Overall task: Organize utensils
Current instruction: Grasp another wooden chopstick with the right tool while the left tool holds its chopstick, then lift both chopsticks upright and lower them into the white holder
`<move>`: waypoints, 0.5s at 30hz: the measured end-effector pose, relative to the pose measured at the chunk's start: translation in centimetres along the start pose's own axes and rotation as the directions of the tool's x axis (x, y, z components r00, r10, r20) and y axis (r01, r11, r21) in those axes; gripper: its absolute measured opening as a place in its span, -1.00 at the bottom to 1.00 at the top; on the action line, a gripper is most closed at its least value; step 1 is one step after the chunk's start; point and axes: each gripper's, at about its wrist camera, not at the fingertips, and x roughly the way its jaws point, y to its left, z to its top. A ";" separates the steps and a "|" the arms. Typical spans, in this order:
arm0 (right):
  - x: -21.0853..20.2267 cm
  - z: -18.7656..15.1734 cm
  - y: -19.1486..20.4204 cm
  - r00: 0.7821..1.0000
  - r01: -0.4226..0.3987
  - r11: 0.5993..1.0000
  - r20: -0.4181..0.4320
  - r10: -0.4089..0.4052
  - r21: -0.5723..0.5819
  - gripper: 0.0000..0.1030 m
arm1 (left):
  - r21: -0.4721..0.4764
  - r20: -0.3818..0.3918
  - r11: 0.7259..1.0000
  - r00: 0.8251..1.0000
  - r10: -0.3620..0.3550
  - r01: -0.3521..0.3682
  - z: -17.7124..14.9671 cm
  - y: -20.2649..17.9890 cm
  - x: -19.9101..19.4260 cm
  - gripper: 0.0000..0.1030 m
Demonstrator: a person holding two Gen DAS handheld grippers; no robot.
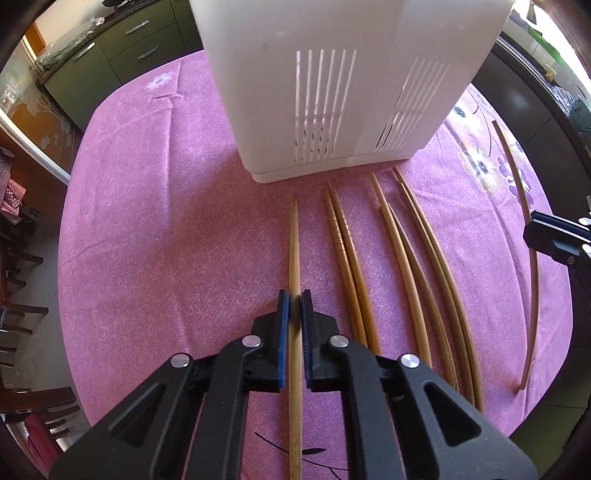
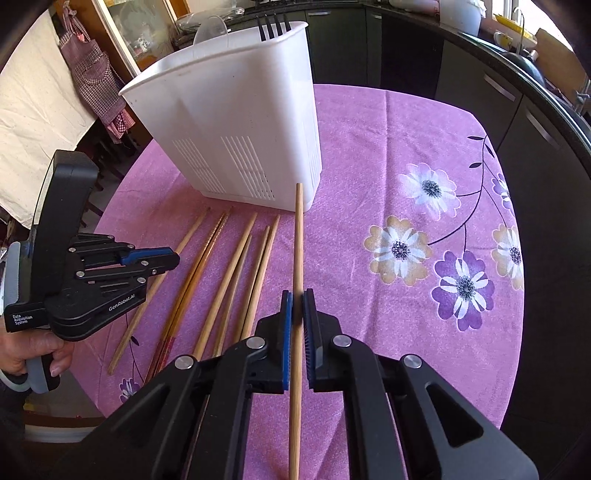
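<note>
A white slotted utensil holder [image 1: 347,85] stands on the pink tablecloth; it also shows in the right wrist view [image 2: 236,122], with black fork tines [image 2: 273,26] sticking out of its top. Several bamboo chopsticks [image 1: 399,266] lie in a row in front of it. My left gripper [image 1: 294,302] is shut on the leftmost chopstick [image 1: 294,240], low over the cloth. My right gripper [image 2: 297,302] is shut on another chopstick [image 2: 299,236], which points toward the holder's near corner. The left gripper also shows in the right wrist view [image 2: 162,258].
The table [image 2: 406,140] has a pink flowered cloth. Dark kitchen cabinets [image 2: 461,74] run behind and to the right. An apron [image 2: 92,74] hangs at the left, and chairs [image 1: 22,280] stand by the table's left edge.
</note>
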 end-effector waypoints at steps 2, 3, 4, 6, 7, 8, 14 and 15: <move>-0.7 0.0 0.2 1.000 -0.005 1.000 0.015 0.006 -0.002 -0.87 | -0.005 -0.001 1.000 1.000 -0.006 0.006 -0.1 0.2 -0.1 -0.87; -1.0 0.1 0.1 1.000 -0.010 1.000 0.023 0.010 -0.002 -0.87 | -0.010 0.004 1.000 1.000 -0.007 0.007 -0.1 0.4 -0.4 -0.88; -1.5 0.2 0.2 0.999 -0.017 1.000 0.032 0.017 -0.003 -0.87 | -0.012 0.017 1.000 1.000 -0.009 0.009 -0.2 0.6 -0.9 -0.88; -2.5 0.2 0.5 0.998 -0.024 1.000 0.054 0.024 -0.007 -0.87 | -0.012 0.052 1.000 0.999 -0.009 0.009 -0.5 1.0 -2.3 -0.88; -2.9 0.2 0.7 0.997 -0.026 1.000 0.066 0.026 -0.009 -0.87 | -0.014 0.072 1.000 0.997 -0.009 0.010 -0.6 1.2 -3.2 -0.88; -3.5 0.2 0.8 0.996 -0.030 0.999 0.078 0.031 -0.011 -0.86 | -0.012 0.094 1.000 0.996 -0.009 0.010 -0.9 1.4 -4.2 -0.88; -6.7 -0.8 1.5 0.990 -0.033 0.999 0.139 0.038 -0.039 -0.86 | 0.020 0.224 1.000 0.974 -0.018 0.014 -3.4 1.9 -9.8 -0.88; -7.1 -1.0 1.7 0.988 -0.032 0.999 0.149 0.038 -0.043 -0.86 | 0.025 0.240 1.000 0.970 -0.022 0.017 -3.9 1.9 -10.5 -0.88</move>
